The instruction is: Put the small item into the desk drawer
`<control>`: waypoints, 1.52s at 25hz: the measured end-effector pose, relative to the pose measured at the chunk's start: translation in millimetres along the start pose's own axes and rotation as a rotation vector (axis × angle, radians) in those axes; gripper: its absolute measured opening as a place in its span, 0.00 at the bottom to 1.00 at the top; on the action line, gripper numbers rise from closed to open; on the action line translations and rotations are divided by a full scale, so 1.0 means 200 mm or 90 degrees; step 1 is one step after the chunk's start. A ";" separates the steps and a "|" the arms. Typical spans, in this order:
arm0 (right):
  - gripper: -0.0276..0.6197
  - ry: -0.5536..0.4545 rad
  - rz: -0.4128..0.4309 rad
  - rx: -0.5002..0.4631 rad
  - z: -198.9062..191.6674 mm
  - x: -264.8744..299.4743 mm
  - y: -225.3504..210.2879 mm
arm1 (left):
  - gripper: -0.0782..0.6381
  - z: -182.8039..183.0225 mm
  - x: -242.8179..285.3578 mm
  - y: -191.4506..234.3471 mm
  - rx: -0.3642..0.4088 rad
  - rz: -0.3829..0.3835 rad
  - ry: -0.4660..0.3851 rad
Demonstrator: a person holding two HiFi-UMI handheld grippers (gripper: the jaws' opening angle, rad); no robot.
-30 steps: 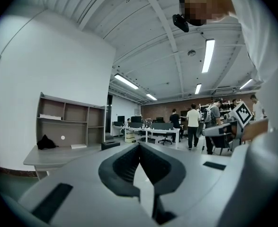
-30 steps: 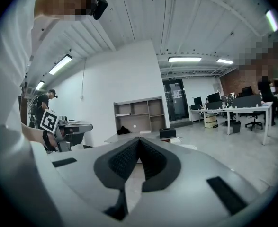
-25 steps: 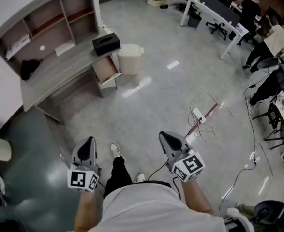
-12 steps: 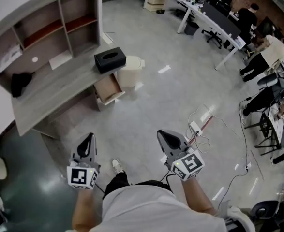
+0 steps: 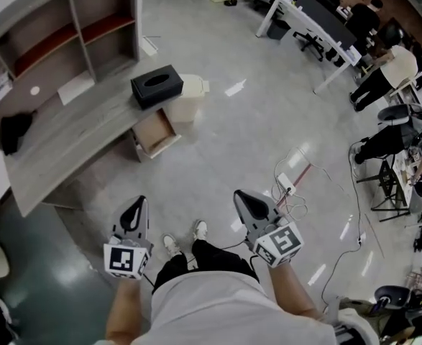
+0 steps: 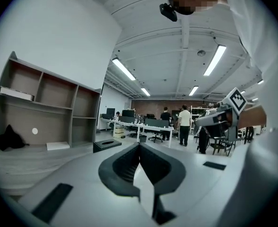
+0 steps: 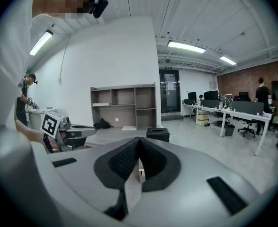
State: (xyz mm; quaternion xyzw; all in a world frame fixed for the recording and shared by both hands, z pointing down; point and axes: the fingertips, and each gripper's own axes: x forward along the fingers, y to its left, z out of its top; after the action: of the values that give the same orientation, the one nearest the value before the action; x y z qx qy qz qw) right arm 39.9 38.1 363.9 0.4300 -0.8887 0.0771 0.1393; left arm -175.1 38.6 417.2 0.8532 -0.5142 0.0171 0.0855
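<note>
Both grippers are held out in front of the person over the grey floor (image 5: pixel 232 135), well apart from the desk (image 5: pixel 74 131). The left gripper (image 5: pixel 139 204) has its jaws pressed together with nothing between them, and the right gripper (image 5: pixel 240 197) likewise has its pads meeting at the tip and carries nothing (each gripper's own view shows this plainly).

The drawer (image 5: pixel 153 131) stands pulled open under the desk's near end, its pale wooden inside showing, just beside a beige waste bin (image 5: pixel 190 95). Above it, at the end of the desktop, sits a black tissue box (image 5: pixel 155 85). Farther along the desktop, under the open shelf unit (image 5: pixel 60 34), lie a white sheet of paper (image 5: pixel 75 86) and a black bundle of cloth (image 5: pixel 15 131). Which thing on the desk is the small item cannot be told.

Below the grippers the person's two white shoes (image 5: pixel 171 244) show on the floor. To the right of the right gripper a power strip (image 5: pixel 286 185) lies among loose cables. At the far upper right, people stand and sit by long white tables (image 5: pixel 297 20).
</note>
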 end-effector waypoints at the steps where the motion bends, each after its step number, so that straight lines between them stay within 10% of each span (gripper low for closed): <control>1: 0.08 -0.001 -0.003 0.004 -0.01 0.02 -0.04 | 0.13 0.00 0.04 -0.01 0.000 -0.005 0.003; 15: 0.08 -0.037 0.065 0.012 0.13 0.38 -0.47 | 0.13 0.14 0.50 0.02 0.048 0.063 0.002; 22: 0.08 -0.004 0.098 0.040 -0.04 0.57 -0.60 | 0.14 -0.14 0.80 0.05 0.010 0.039 0.090; 38: 0.08 0.039 0.133 0.082 -0.28 0.86 -0.79 | 0.17 -0.60 1.27 0.27 0.124 0.072 0.222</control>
State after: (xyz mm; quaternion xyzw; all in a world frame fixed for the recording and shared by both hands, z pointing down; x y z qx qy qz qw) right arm 73.4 -172.5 473.5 0.3403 -0.9173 0.1613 0.1297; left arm -96.1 -188.2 571.0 0.8112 -0.5348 0.2191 0.0893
